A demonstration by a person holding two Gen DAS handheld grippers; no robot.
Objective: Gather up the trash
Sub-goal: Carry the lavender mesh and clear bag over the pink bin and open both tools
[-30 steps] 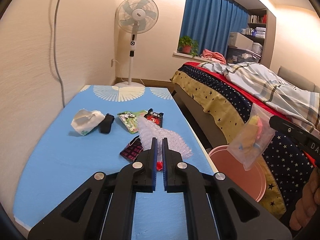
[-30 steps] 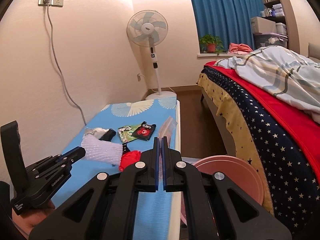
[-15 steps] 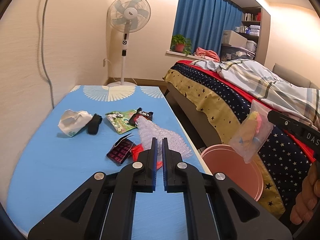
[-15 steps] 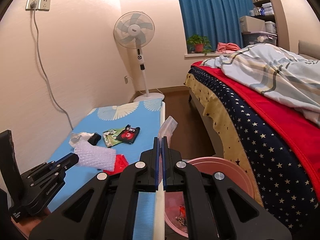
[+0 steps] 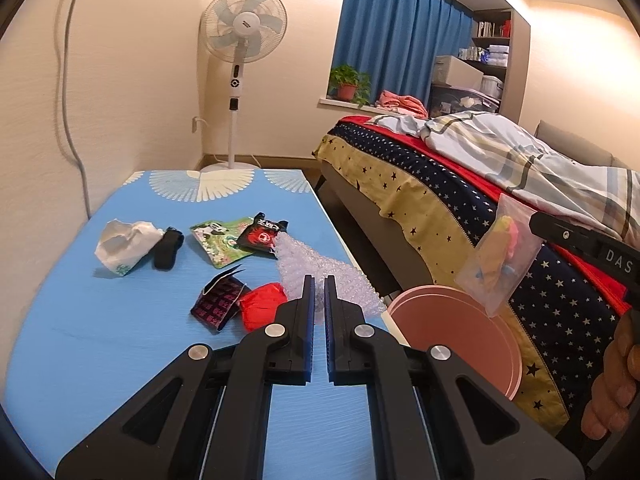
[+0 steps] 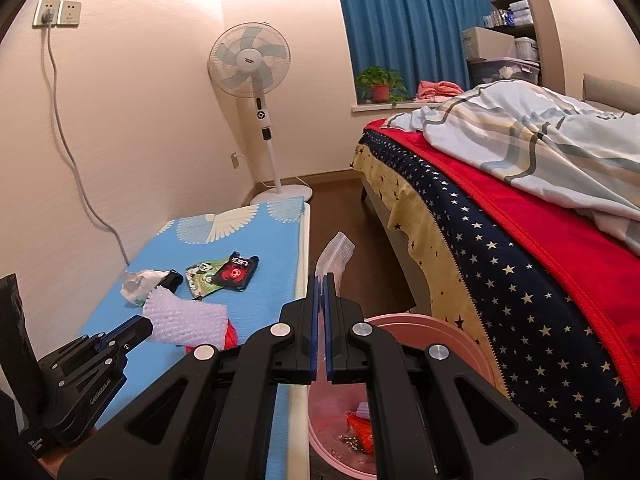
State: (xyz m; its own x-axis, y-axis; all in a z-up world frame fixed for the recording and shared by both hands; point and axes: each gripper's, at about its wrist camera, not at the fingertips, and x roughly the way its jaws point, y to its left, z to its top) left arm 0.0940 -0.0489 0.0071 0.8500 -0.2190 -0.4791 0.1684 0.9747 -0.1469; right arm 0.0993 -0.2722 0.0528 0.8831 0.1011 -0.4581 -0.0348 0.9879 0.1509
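My right tool (image 6: 319, 280) pinches a clear bag (image 5: 500, 264) by its top, the fingers (image 6: 330, 304) pressed on the plastic; the bag hangs in the air above the pink bin (image 5: 452, 332), which stands on the floor between the tabletop (image 5: 100, 340) and the bed (image 5: 460, 208). Something yellow and pink sits inside the bag, though I cannot tell what. The bin already holds a few scraps, one of them red (image 6: 358, 426).

My left tool (image 5: 319, 282) hovers over the tabletop's near end, its fingers almost together with a thin gap and nothing between them. Just past its tips lies bubble wrap (image 5: 320, 268), with a red scrap (image 5: 262, 304) and a dark patterned packet (image 5: 218, 304) beside it. Farther off lie a black wrapper (image 5: 262, 236), a green packet (image 5: 218, 242), a black lump (image 5: 168, 248) and a white bag (image 5: 124, 246).
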